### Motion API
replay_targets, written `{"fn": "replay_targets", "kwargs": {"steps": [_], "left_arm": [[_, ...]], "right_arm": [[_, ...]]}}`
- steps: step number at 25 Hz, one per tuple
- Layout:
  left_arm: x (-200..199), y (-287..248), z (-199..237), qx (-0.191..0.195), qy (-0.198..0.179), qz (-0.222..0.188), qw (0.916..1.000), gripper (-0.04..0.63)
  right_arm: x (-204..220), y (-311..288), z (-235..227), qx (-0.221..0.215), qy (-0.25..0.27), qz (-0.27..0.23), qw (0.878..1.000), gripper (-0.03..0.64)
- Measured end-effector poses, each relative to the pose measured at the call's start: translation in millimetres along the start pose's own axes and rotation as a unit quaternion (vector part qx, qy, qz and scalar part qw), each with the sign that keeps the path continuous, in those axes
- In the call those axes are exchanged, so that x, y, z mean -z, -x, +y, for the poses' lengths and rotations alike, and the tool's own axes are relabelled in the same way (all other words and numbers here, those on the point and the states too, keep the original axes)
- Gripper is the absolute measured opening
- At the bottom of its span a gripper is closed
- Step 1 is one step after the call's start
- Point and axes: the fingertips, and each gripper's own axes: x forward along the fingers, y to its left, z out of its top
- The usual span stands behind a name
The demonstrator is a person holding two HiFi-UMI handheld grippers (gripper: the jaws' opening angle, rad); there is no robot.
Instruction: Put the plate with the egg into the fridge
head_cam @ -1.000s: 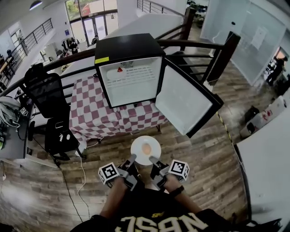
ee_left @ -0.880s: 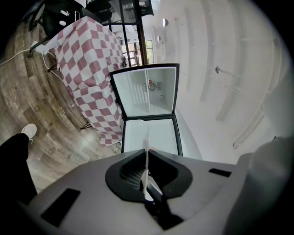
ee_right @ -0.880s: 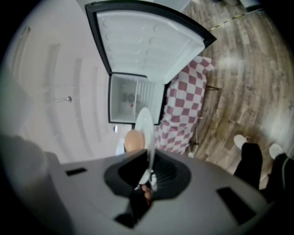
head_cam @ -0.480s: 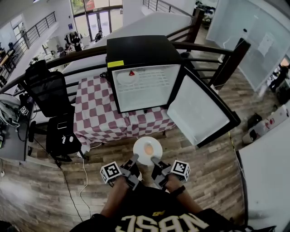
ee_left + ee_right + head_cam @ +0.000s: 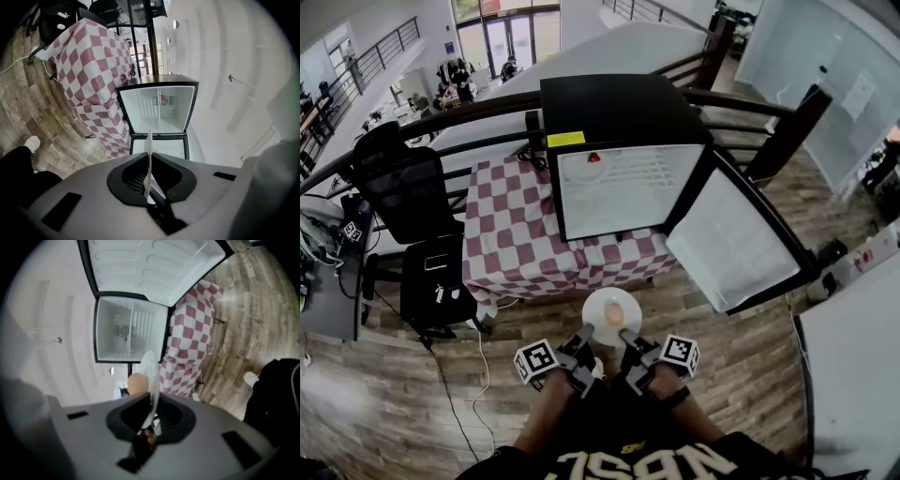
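Closer than a second ago, the open fridge [image 5: 628, 187] fills the upper centre on its checkered bench [image 5: 511, 248]. At lower centre the left tool [image 5: 585, 333] and right tool [image 5: 627, 335] each clamp the plate [image 5: 602, 323] by its rim, the egg [image 5: 615, 307] resting on it, short of the fridge.

Shirt [image 5: 628, 464]: black, with large white block letters across the front.
Band [image 5: 677, 397]: black, round the right wrist.
Trousers [image 5: 18, 171]: black.
Shoe [image 5: 32, 143]: white.
Left hand-held gripper [image 5: 586, 331]: smooth grey casing, dark jaws, black recess round the jaw roots; white cube [image 5: 537, 362] with black square markers.
Right hand-held gripper [image 5: 625, 334]: same grey casing and dark jaws; marker cube [image 5: 680, 354] of the same kind.
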Motion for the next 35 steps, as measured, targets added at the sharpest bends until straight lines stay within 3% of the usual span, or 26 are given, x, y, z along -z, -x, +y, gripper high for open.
{"fn": "replay_targets", "kwargs": {"steps": [16, 26, 35], "left_arm": [[-18, -55, 3, -0.009, 0.013, 0.010, 0.9998, 0.034], [-63, -110, -11, -0.013, -0.035, -0.013, 0.9992, 0.034], [-102, -145, 1, -0.051, -0.060, -0.026, 0.9966, 0.032]], "right_arm": [[-54, -21, 0, 0.006, -0.019, -0.020, 1.000, 0.035], [-115, -70, 26, -0.005, -0.001, 0.002, 1.000, 0.035], [-160, -121, 40, -0.001, 0.064, 0.025, 0.998, 0.035]]}}
